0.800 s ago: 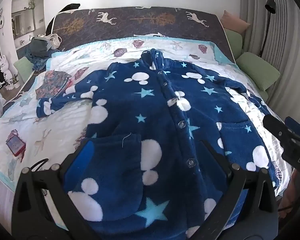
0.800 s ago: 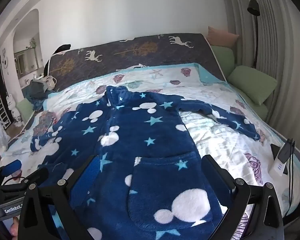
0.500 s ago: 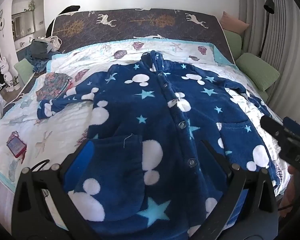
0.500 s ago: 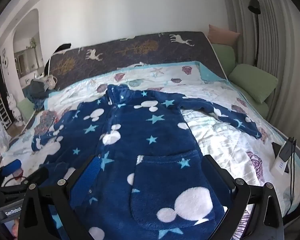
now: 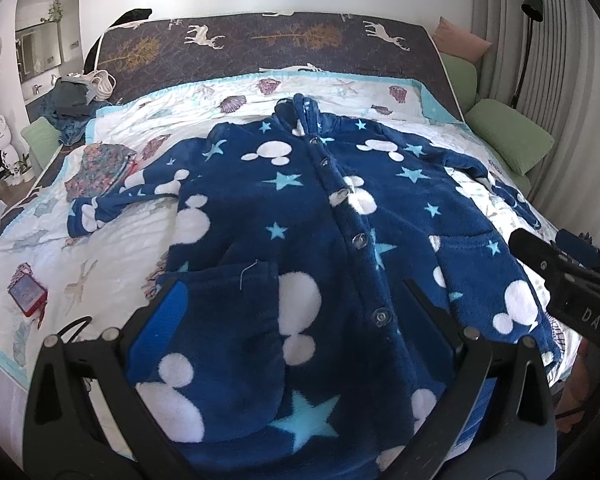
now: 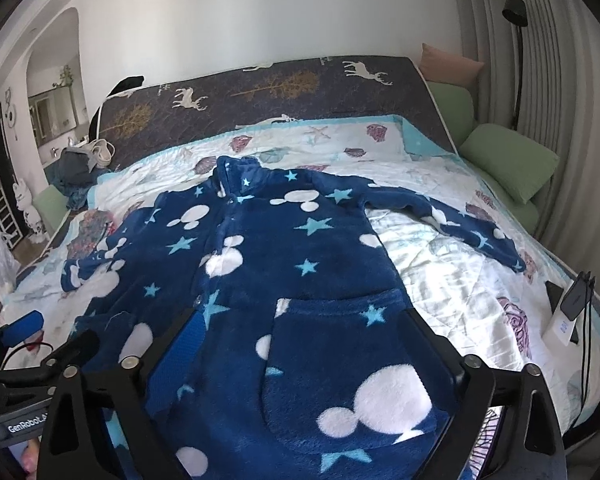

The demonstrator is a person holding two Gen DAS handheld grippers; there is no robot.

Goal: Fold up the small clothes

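**Two open grabbers wait over a blue robe**

Closest to the cameras are the two grabbers. The left grabber (image 5: 292,312) has its two fingers spread wide apart, and it holds nothing. The right grabber (image 6: 300,340) is spread wide too, and it also holds nothing. Both hang just above the bottom edge of the robe (image 5: 340,208). They look ready to come down and pinch the hem, one on each side, so the cloth can be lifted evenly. That is only a guess from where they sit.

The robe is dark blue and fluffy, with white mouse heads and light blue stars. It lies flat on the bed (image 5: 112,248), front side up, with its buttons (image 5: 358,240) done up in a line down the middle. It has a pocket (image 6: 340,360) on each side near the bottom. Its sleeves (image 6: 460,224) are spread out to each side. Laying it flat like this makes folding easier. No fold has been made yet.

A little farther off, a small red phone (image 5: 26,294) lies on the white quilt to the left. Another small folded cloth with flowers (image 5: 100,164) sits by the left sleeve. On the right edge of the bed there is a charger (image 6: 572,308) with wires.

At the far end are green pillows (image 5: 508,140) and a dark cover with deer (image 5: 280,48).
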